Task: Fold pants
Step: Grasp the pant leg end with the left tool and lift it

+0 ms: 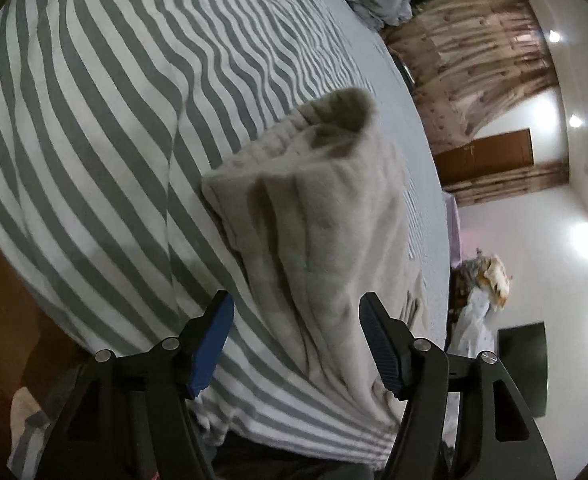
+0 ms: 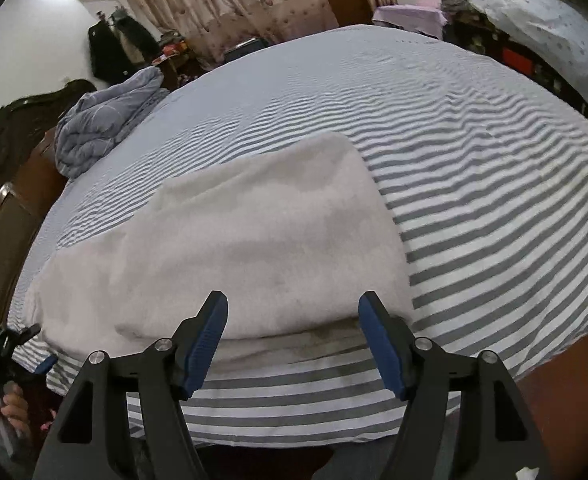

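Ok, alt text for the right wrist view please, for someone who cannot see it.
Beige pants, partly folded into a thick layered slab, lie near the front edge of a bed with a grey and white striped sheet. The right claw hangs open just before their near edge, touching nothing. A crumpled grey quilt sits at the bed's far left.

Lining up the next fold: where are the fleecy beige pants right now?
The fleecy beige pants lie on the grey-and-white striped bedsheet near the bed's front edge, just ahead of both open grippers, the left gripper and right gripper.
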The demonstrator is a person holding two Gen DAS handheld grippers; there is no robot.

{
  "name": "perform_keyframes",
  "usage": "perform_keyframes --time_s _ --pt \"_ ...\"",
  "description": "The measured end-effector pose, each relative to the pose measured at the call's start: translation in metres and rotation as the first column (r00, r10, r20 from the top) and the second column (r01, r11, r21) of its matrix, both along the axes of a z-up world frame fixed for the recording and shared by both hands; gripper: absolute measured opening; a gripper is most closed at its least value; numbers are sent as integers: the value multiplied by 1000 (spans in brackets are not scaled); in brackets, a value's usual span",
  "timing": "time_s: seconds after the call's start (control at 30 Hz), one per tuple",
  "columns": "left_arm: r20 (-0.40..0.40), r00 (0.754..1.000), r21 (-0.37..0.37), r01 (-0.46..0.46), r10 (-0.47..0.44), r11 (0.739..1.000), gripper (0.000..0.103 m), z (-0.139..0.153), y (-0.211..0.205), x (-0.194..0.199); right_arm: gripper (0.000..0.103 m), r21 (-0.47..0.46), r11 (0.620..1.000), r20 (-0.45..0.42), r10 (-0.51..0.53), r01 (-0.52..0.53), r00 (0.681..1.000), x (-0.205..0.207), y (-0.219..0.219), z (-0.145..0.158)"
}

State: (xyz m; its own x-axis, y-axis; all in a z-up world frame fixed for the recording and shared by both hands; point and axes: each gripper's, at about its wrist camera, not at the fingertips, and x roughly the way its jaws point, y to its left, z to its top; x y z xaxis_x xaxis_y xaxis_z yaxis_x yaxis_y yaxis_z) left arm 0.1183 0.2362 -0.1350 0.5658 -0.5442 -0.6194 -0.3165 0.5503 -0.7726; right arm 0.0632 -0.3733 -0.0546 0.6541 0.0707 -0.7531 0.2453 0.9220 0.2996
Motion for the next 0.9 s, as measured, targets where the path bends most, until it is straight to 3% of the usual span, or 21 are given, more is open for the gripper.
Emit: perform_keyframes --time_s 0.27,0.37,0.53,0.7,0.9 --pt "41 999 12 -9 9 1000 66 -18 -7 28 68 22 998 -22 54 -54 998 18 34 1" --pt "68 997 10 -26 25 1000 69 -18 -11 32 68 -6 996 -31 87 -87 996 25 55 0" --pt "91 996 68 -19 13 998 69 -14 -17 33 68 -74 986 -82 145 -152 986 44 87 -9" --pt "92 996 143 -29 16 989 48 -12 -23 33 68 -109 978 -139 160 -175 977 58 106 -22" --pt "91 996 215 -44 25 976 31 1 -35 29 72 -175 963 -214 167 -206 963 69 121 -44"
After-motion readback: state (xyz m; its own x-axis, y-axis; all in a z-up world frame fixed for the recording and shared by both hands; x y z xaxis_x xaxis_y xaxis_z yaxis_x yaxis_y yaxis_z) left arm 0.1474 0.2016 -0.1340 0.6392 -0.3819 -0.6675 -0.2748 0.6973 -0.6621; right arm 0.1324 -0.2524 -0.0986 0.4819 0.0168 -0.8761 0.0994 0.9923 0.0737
